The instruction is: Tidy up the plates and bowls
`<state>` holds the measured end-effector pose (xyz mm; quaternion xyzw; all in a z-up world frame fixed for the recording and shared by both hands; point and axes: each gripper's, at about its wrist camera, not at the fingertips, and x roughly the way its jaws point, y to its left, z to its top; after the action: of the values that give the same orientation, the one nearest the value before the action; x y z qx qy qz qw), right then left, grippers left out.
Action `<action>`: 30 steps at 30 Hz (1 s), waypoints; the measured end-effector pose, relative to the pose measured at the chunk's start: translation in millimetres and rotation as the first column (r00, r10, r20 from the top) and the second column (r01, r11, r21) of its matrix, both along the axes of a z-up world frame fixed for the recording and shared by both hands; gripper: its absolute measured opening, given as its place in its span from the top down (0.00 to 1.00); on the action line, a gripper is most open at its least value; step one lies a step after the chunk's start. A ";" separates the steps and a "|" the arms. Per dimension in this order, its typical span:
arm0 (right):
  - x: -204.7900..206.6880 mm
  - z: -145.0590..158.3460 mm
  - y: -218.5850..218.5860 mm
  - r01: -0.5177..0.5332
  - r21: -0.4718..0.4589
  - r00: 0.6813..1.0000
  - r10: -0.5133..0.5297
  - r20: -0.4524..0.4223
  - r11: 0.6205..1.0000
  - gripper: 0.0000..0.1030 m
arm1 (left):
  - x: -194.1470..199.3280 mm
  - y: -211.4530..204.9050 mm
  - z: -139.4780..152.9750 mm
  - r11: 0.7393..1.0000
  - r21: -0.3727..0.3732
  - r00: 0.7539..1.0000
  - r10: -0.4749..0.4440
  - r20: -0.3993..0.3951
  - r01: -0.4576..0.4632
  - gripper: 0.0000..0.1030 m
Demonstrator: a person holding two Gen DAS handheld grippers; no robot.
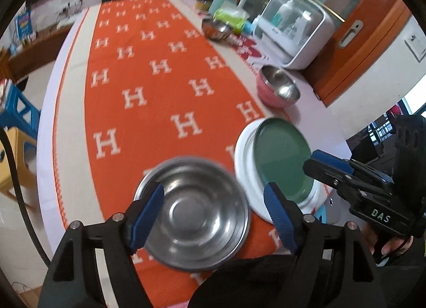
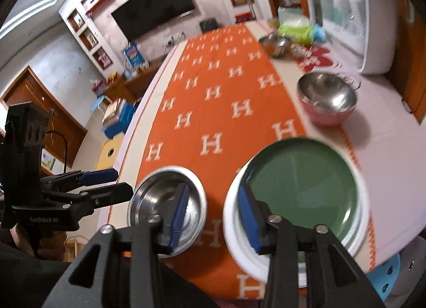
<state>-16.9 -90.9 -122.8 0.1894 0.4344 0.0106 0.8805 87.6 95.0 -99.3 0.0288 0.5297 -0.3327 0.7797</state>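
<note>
Orange cloth [image 1: 159,73] — both claws, left claw [image 1: 215,217] and right claw [image 2: 213,214], tilted downward, jaws apart, empty.

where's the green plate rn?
The round green plate sits on a white plate at the table's near edge, right of the shallow steel bowl, with the pink-sided steel bowl behind it.

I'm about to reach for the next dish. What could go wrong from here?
1. The green plate sits off-centre on the white plate, which lies near the table edge; a nudge might slide the stack off.
2. The steel dish lies close beside that stack, so the open left gripper could clip both.
3. The right gripper is close to the left one; they may collide.
</note>
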 end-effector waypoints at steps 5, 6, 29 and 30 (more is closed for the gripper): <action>-7.0 10.2 -26.6 0.032 -0.031 0.999 -0.031 0.040 0.999 0.42 | -3.8 -27.5 16.9 0.999 -0.032 0.997 0.033 0.070 -0.030 0.26; -7.1 11.0 -33.5 0.032 -0.031 0.999 -0.031 0.041 0.999 0.42 | -4.3 -33.1 19.0 0.999 -0.035 0.996 0.039 0.077 -0.037 0.26; 1.6 20.8 -162.2 -0.104 -0.037 0.991 0.107 0.076 0.994 0.42 | -20.1 -161.8 37.4 0.977 0.000 0.970 0.211 0.119 -0.213 0.14; 2.7 20.7 -166.7 -0.112 -0.041 0.990 0.115 0.076 0.993 0.42 | -19.7 -165.1 37.1 0.976 -0.001 0.969 0.217 0.119 -0.218 0.14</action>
<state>-14.2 -257.6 -102.1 0.1474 0.4097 0.0603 0.8982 67.9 -70.1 -62.2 -0.0051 0.4845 -0.2399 0.8412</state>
